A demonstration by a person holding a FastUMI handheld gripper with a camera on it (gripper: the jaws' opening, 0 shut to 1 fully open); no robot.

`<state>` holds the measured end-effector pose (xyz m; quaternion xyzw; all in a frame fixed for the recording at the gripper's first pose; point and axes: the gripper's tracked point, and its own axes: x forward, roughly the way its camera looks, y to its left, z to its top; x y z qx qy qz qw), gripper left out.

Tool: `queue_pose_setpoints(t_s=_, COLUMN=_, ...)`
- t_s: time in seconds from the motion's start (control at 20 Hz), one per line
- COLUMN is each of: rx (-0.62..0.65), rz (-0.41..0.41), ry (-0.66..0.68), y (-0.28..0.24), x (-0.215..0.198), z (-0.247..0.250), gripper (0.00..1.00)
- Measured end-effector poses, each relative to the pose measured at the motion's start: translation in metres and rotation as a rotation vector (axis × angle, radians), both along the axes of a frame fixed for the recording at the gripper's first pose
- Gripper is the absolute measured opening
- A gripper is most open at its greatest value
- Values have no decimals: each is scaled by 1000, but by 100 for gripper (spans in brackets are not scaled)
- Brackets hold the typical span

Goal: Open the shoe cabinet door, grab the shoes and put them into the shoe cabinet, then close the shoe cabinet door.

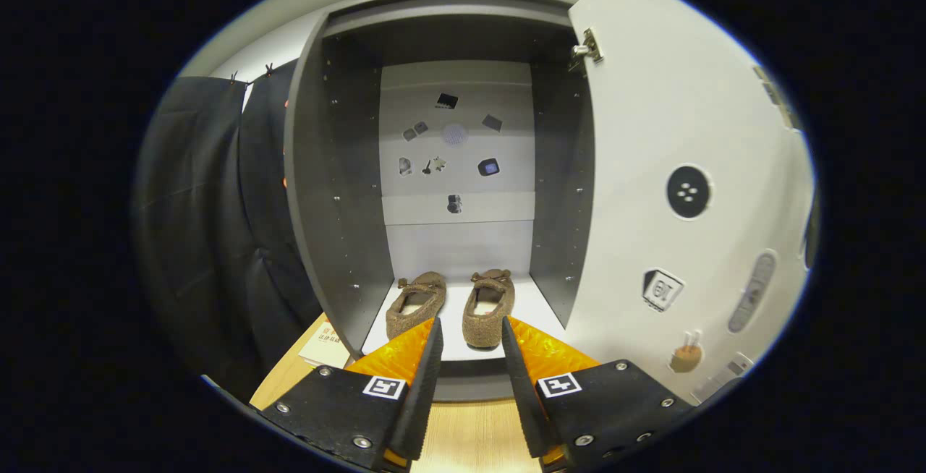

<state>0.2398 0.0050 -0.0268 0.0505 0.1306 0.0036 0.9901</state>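
Inside the shoe cabinet (340,191), low at frame centre, both shoes (450,307) sit on the floor panel, just beyond our gripper (470,332), fingers apart and empty. Swinging the open door (680,118) (right of frame) shut, we risk clipping the nearer heel at the front lip.

Sharp, evenly lit fisheye view — cabinet (441,169) walls dim inside, door (673,133) bright — straight edges bow outward.

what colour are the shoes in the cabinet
Brown, fuzzy shoes, best seen in the gripper view, just beyond the open claw.
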Motion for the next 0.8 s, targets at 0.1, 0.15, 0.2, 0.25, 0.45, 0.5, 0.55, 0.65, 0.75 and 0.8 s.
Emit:
queue_pose_setpoints(t_s=0.1, rx=6, rz=-11, ry=-3, y=-6, x=-25, z=4, gripper=56)
queue_pose_setpoints(t_s=0.15, rx=8, rz=-15, ry=-7, y=-10, x=-39, z=7, gripper=58)
queue_pose_setpoints(t_s=0.2, rx=19, rz=-21, ry=-9, y=-14, x=-50, z=9, gripper=59)
queue_pose_setpoints(t_s=0.25, rx=25, rz=-31, ry=-12, y=-18, x=-62, z=11, gripper=61)
queue_pose_setpoints(t_s=0.45, rx=54, rz=-61, ry=-36, y=-34, x=-106, z=21, gripper=63)
queue_pose_setpoints(t_s=0.5, rx=60, rz=-69, ry=-44, y=-40, x=-119, z=25, gripper=64)
queue_pose_setpoints(t_s=0.55, rx=62, rz=-79, ry=-53, y=-46, x=-131, z=28, gripper=65)
queue_pose_setpoints(t_s=0.65, rx=66, rz=-108, ry=-56, y=-61, x=-155, z=29, gripper=66)
queue_pose_setpoints(t_s=0.75, rx=72, rz=-135, ry=-61, y=-73, x=-175, z=30, gripper=67)
queue_pose_setpoints(t_s=0.8, rx=69, rz=-150, ry=-63, y=-81, x=-185, z=32, gripper=67)
